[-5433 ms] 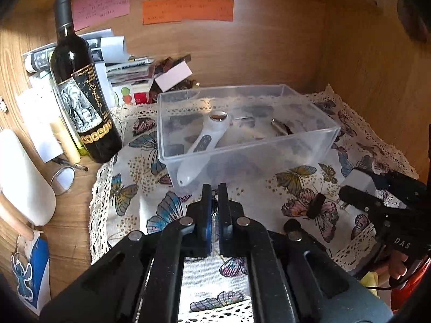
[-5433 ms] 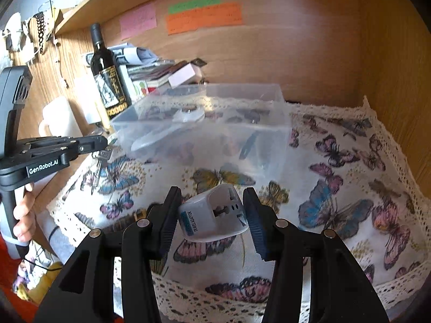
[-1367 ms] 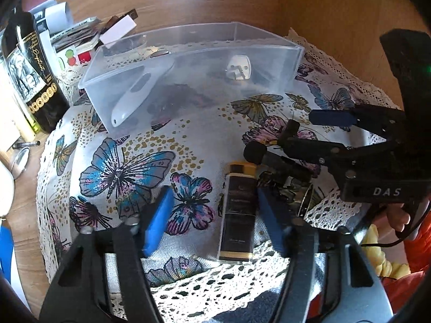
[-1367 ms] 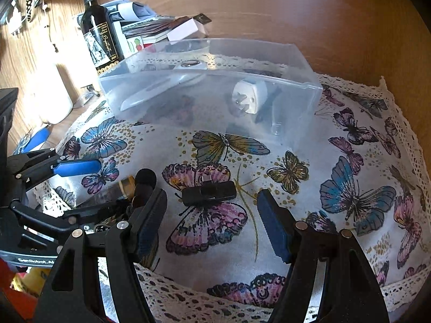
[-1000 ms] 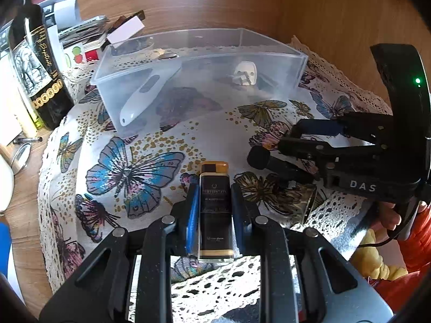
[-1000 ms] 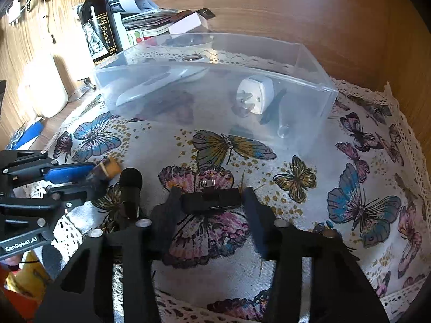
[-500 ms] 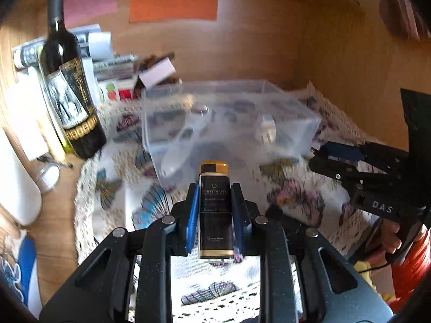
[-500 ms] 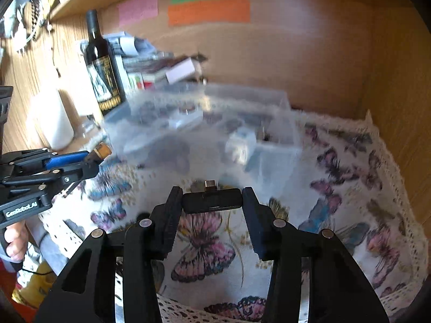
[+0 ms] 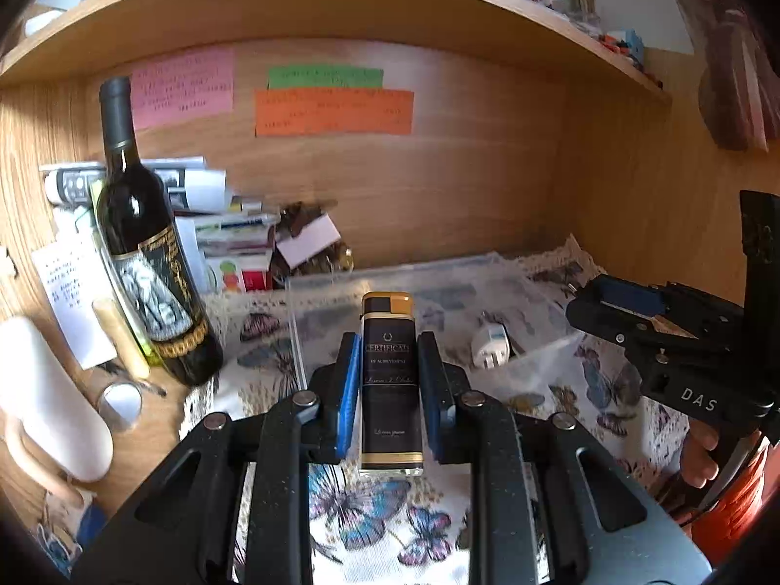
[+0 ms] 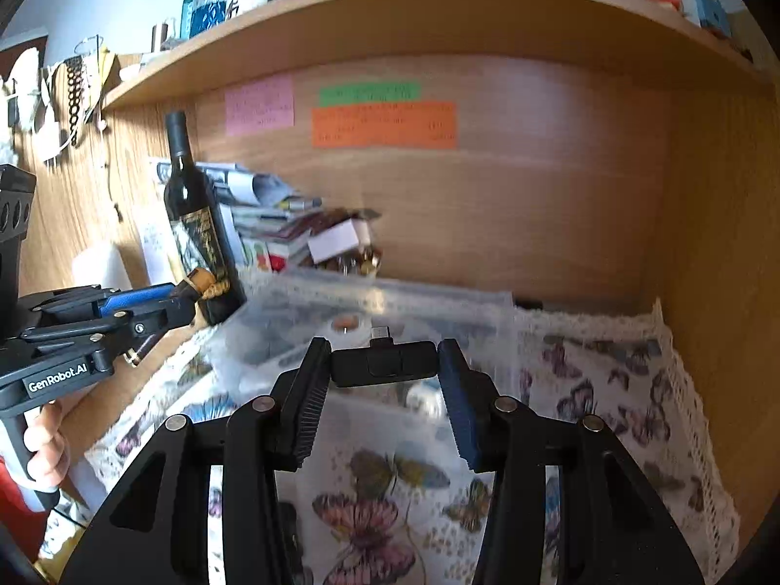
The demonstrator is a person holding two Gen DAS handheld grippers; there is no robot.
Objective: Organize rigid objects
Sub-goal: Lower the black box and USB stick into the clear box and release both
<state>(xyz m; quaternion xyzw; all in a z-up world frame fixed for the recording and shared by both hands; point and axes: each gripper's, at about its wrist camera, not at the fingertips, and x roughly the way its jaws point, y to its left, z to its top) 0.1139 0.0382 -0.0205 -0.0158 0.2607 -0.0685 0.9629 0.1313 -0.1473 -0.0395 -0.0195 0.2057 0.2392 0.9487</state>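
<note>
My left gripper (image 9: 387,375) is shut on a black lighter with gold trim (image 9: 389,380) and holds it in the air in front of the clear plastic box (image 9: 438,287). My right gripper (image 10: 382,375) is shut on a small black adapter with a metal plug (image 10: 383,363), raised above the near side of the clear box (image 10: 390,312). A white travel plug (image 9: 490,343) lies inside the box. The left gripper with the lighter also shows in the right wrist view (image 10: 161,312), and the right gripper in the left wrist view (image 9: 648,321).
A dark wine bottle (image 9: 146,263) stands left of the box, with stacked papers and books (image 9: 214,224) behind it. A white mug (image 9: 44,395) is at the far left. The butterfly cloth (image 10: 609,390) covers the desk. Wooden walls and a shelf (image 9: 341,9) enclose the nook.
Both grippers closed on their objects on the cloth a second ago, then lifted them up and toward the box. The views now sit higher and show the shelf.
</note>
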